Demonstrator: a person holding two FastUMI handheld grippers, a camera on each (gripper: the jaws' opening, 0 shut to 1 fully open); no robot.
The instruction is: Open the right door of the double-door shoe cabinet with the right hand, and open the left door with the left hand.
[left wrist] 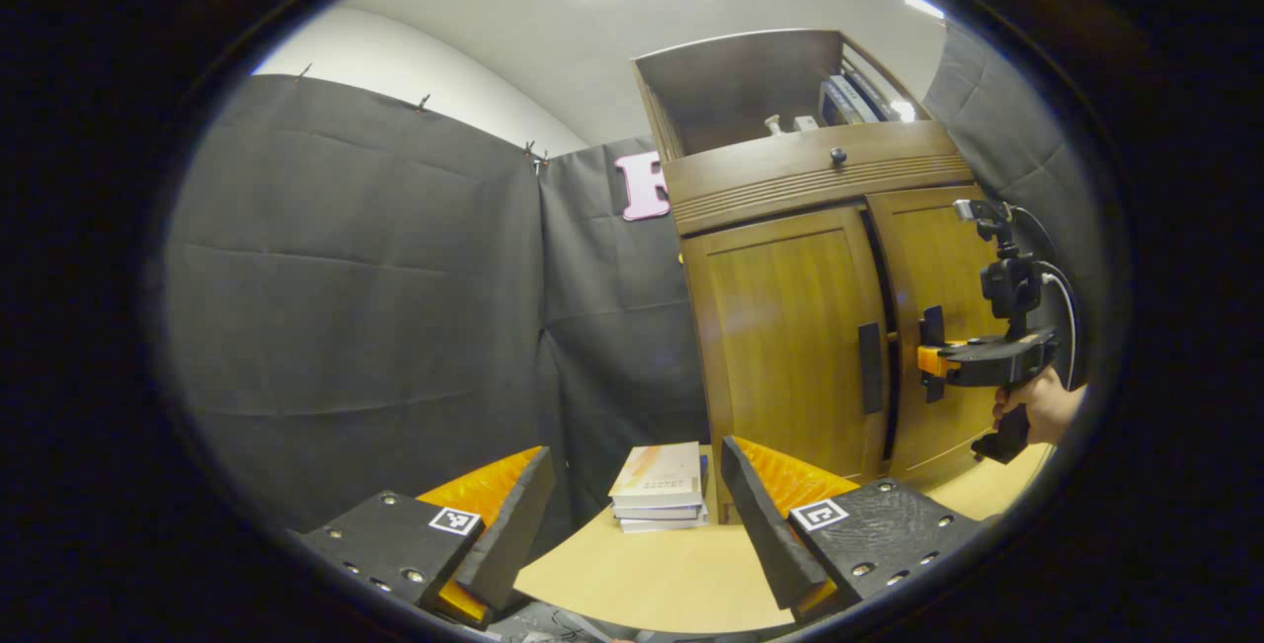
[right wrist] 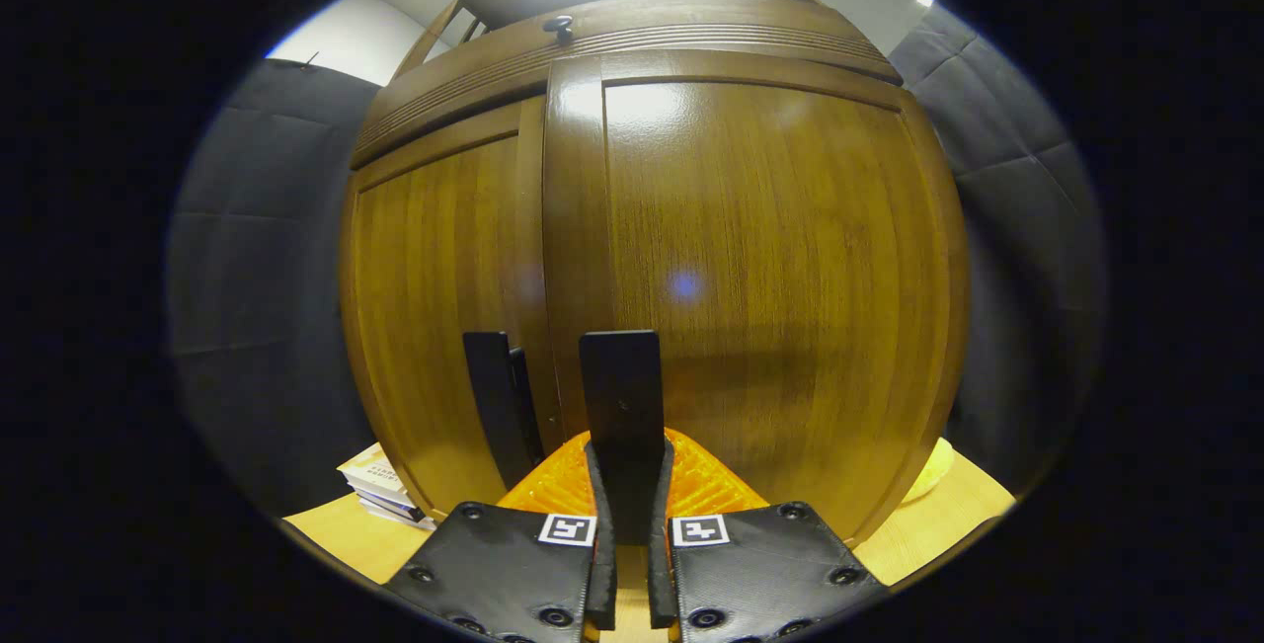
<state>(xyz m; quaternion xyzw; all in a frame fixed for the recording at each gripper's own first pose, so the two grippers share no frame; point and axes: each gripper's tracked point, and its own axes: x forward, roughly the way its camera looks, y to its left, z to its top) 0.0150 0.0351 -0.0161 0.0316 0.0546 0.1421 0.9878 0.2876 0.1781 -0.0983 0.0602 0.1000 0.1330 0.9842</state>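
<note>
Two doors closed, right gripper (right wrist: pixel 627 485) clamped on right handle (right wrist: pixel 620 388), left gripper (left wrist: pixel 632 510) held wide open and empty, near books (left wrist: pixel 660 500).

Left claw (left wrist: pixel 632 515) open over table (left wrist: pixel 652 574), right claw (left wrist: pixel 933 359) at right door handle (left wrist: pixel 930 352)

Shoe cabinet (left wrist: pixel 790 191): glossy brown wood, double-door, upright on light wooden tabletop, against black cloth.
Left door (left wrist: pixel 785 337): panelled, shut flush; black vertical bar handle (left wrist: pixel 869 367) at inner edge.
Right door (right wrist: pixel 760 287): panelled, inner edge standing slightly proud of left door; black vertical bar handle (right wrist: pixel 620 396) at inner edge, clamped between right gripper (right wrist: pixel 628 524) fingers.
</note>
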